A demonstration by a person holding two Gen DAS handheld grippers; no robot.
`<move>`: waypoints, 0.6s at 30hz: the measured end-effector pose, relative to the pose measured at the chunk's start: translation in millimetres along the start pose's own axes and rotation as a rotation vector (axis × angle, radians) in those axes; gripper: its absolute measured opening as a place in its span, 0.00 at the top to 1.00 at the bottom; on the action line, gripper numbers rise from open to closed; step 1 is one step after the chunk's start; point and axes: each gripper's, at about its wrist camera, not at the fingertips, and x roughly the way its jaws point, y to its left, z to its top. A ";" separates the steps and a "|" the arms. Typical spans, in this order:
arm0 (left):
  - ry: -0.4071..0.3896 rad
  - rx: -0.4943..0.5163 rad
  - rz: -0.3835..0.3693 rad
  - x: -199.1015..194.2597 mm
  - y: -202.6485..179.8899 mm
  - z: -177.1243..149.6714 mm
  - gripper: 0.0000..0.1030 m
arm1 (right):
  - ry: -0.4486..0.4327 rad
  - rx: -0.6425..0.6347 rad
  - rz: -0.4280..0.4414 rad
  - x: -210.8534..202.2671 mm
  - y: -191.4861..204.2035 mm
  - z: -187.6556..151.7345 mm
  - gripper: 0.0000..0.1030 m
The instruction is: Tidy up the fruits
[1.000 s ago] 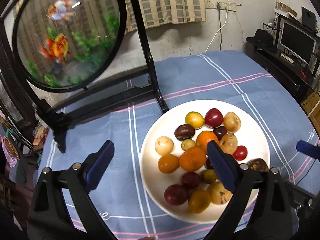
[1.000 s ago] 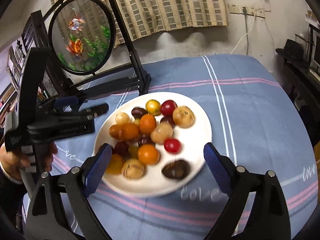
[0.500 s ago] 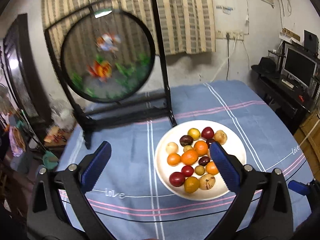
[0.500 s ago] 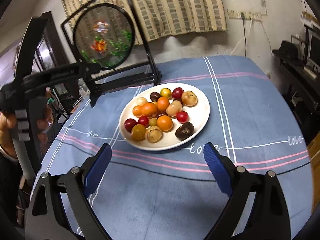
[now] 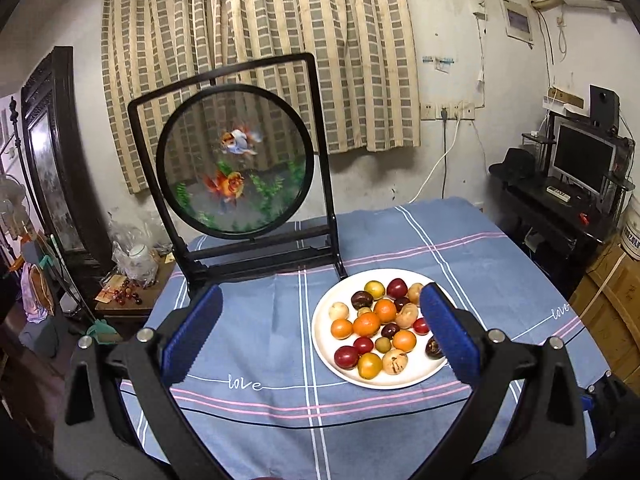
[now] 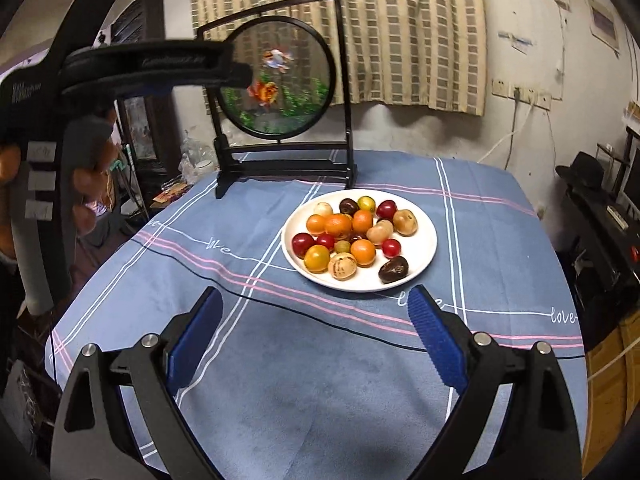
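My left claw [image 5: 320, 334] and right claw [image 6: 316, 334] were both wide apart and held nothing — high above the desk [image 6: 280, 360], near the white plate [image 6: 424, 256]. The fruits [image 6: 352, 236] sat piled on that plate — easy to see.

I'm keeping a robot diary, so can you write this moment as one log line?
left tongs: open, empty | right tongs: open, empty | fruits: all on white plate

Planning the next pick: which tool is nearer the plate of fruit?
Left. The left tool hangs open beside the plate, one finger overlapping its rim in view. The right tool is open, short of it.
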 end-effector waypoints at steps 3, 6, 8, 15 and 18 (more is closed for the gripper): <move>-0.010 -0.004 0.002 -6.7 0.7 -0.9 0.02 | -0.004 -0.017 0.001 -3.2 5.9 -1.2 0.09; -0.013 -0.004 0.000 -11.4 0.4 -2.0 0.02 | -0.003 -0.023 0.000 -3.3 8.0 -2.3 0.09; -0.008 -0.011 -0.001 -12.3 0.8 -3.1 0.03 | -0.002 -0.024 -0.001 -4.1 7.5 -3.2 0.09; -0.001 -0.041 0.001 -18.0 -1.1 -8.0 0.03 | 0.000 -0.016 -0.006 -8.2 7.5 -6.9 0.09; 0.034 -0.043 -0.023 -13.7 -1.7 -8.4 0.03 | 0.003 -0.016 -0.007 -8.4 7.4 -7.9 0.09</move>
